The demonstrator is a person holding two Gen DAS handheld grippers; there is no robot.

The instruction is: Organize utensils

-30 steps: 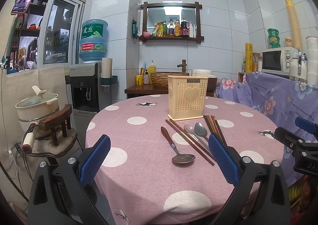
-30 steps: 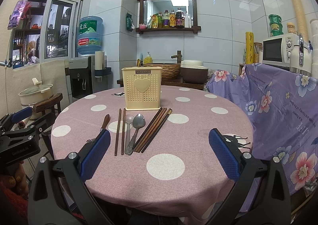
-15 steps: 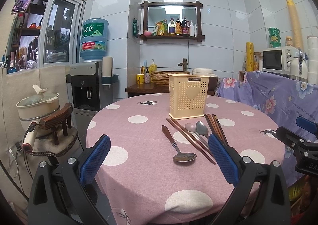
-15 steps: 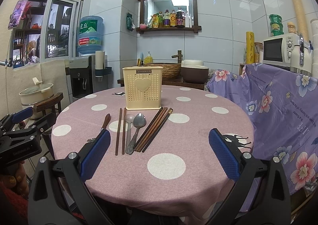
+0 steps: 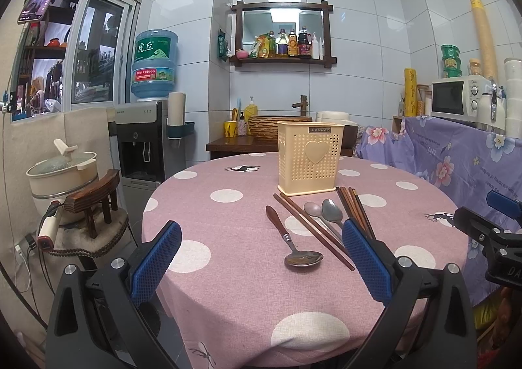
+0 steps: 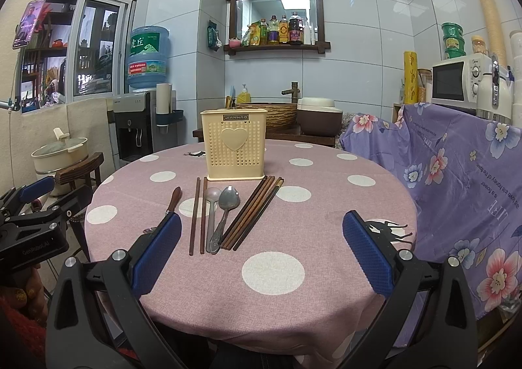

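A cream perforated utensil basket [image 5: 309, 159] [image 6: 234, 148] stands upright on the round pink dotted table [image 5: 228, 271] [image 6: 326, 206]. In front of it lie a wooden-handled spoon [image 5: 293, 240] [image 6: 173, 199], a pair of dark chopsticks [image 5: 310, 227] [image 6: 198, 214], two metal spoons [image 5: 326, 209] [image 6: 222, 209] and a bundle of several chopsticks [image 5: 354, 209] [image 6: 253, 212]. My left gripper [image 5: 261, 258] is open and empty at the table's near left edge. My right gripper [image 6: 261, 251] is open and empty at the near edge, short of the utensils.
A water dispenser [image 5: 143, 140] and a stool with a pot [image 5: 62, 170] stand left of the table. A purple flowered cloth [image 6: 456, 179] covers a counter on the right, with a microwave [image 6: 456, 82] on it. A basin and bowl [image 6: 319, 121] stand behind.
Both grippers have drifted very slightly; the view barely shifts. The utensils and the basket have not moved.
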